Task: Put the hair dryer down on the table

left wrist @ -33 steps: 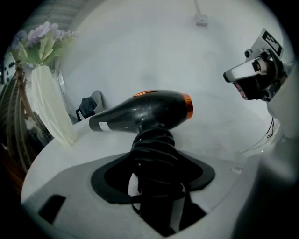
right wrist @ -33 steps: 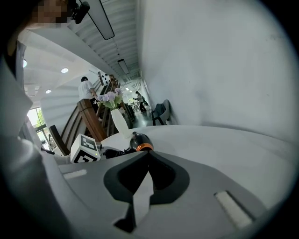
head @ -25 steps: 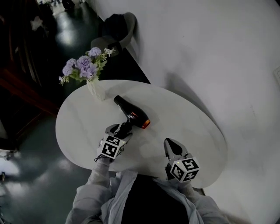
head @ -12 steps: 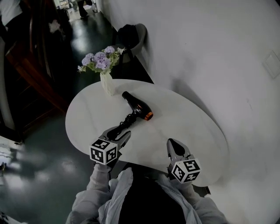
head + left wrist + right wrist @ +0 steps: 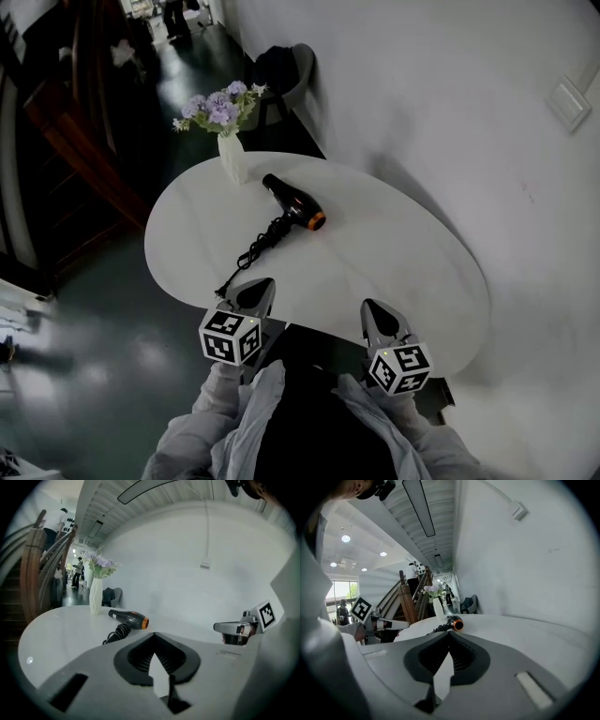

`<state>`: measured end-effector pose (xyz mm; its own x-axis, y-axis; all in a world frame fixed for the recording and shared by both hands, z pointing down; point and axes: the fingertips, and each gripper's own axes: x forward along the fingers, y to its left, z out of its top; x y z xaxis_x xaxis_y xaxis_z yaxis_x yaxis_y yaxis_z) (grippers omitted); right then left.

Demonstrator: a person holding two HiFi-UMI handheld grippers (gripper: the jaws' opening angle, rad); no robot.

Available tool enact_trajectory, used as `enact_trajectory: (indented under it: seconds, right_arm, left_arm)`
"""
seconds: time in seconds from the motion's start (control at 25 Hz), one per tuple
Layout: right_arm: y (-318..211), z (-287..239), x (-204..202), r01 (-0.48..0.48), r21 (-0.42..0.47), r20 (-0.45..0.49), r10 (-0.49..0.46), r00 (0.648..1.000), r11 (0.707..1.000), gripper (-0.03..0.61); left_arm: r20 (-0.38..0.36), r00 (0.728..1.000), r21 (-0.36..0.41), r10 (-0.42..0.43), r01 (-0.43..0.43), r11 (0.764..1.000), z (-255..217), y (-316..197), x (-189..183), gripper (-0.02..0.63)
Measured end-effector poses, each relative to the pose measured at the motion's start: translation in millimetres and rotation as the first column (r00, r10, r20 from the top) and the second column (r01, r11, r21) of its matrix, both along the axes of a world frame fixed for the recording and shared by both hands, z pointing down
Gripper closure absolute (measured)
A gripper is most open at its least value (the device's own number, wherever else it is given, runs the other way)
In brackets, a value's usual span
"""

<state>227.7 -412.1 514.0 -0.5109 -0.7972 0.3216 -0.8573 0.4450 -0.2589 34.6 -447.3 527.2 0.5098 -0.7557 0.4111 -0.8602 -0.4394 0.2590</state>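
The white oval table (image 5: 403, 272) fills the middle of the head view and carries the load, so nothing needs holding. At the lower edge the left gripper (image 5: 256, 289) and the right gripper (image 5: 375, 311) hang over its near rim, both clenched on nothing. The left's jaws have just been closing, empty, probably because its job is done. The black hair dryer (image 5: 292, 204) lies on its side at upper centre, near the flower vase (image 5: 232, 157) and well apart from both claws, its coiled cord (image 5: 255, 249) trailing toward the left gripper
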Motion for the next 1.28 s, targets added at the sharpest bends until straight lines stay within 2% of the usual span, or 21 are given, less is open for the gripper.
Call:
enact_trajectory:
  seconds: [0.36, 0.6, 1.28]
  right_arm:
    - [35.0, 11.2, 12.8, -0.002, 0.001, -0.052, 0.002, 0.999, 1.000, 0.568]
    - [47.6, 11.5, 10.7, 0.008, 0.009, -0.048, -0.008, 0.999, 1.000, 0.568]
    - [49.7, 6.3, 0.8, 0.033, 0.020, -0.021, -0.032, 0.999, 0.999, 0.568]
  left_arm:
    - [-0.017, 1.000, 0.044, 0.001, 0.000, 0.999, 0.4, 36.3, 11.1, 0.611]
    - [0.004, 0.999, 0.068, 0.032, -0.032, 0.997, 0.8, 53.2, 16.6, 0.611]
    - [0.016, 1.000, 0.061, 0.015, -0.016, 0.998, 1.9, 65.8, 7.8, 0.609]
